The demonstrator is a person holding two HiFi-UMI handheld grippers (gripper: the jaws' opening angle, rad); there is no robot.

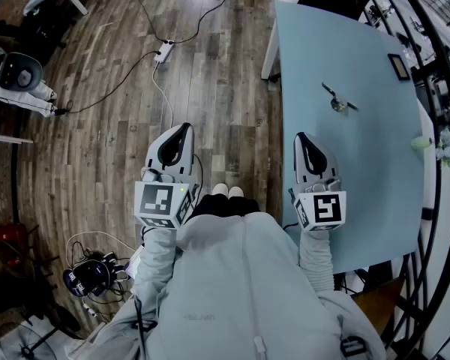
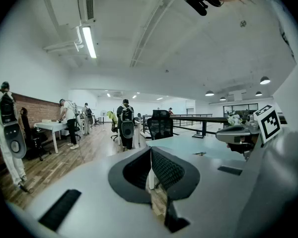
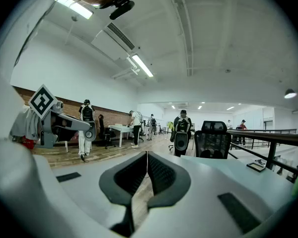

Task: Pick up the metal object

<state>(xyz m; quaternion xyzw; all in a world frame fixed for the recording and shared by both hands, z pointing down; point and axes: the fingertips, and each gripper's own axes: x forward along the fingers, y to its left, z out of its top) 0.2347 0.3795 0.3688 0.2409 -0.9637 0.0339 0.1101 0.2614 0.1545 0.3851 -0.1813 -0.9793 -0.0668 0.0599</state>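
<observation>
Both tools are closed with nothing in them. The left gripper [image 1: 181,132] has its jaws pressed together and hangs over the wooden floor [image 1: 210,66], off the table's left edge. The right gripper [image 1: 303,142] is just as shut and sits above the near part of the pale blue table [image 1: 360,178]. The metal object [image 1: 337,100], which looks to me like a small spoon, lies flat toward the far end of the table, about midway between its long edges and well apart from both grippers.

What worries me is how thin and flat it is on that smooth top. If the jaws come down closed, or open too late, I'd expect them to push it along instead of gripping it. A bite on one end only could let it swing or drop. Pressing down hard risks scraping the tabletop. A cable [image 1: 127,77] and power strip [image 1: 163,51] lie across the floor on the left, which could catch a foot.

As for writing, the cubes on both grippers carry black-and-white square markers, not words. The faint print on the person's hoodie [image 1: 240,291] is too small to read.
</observation>
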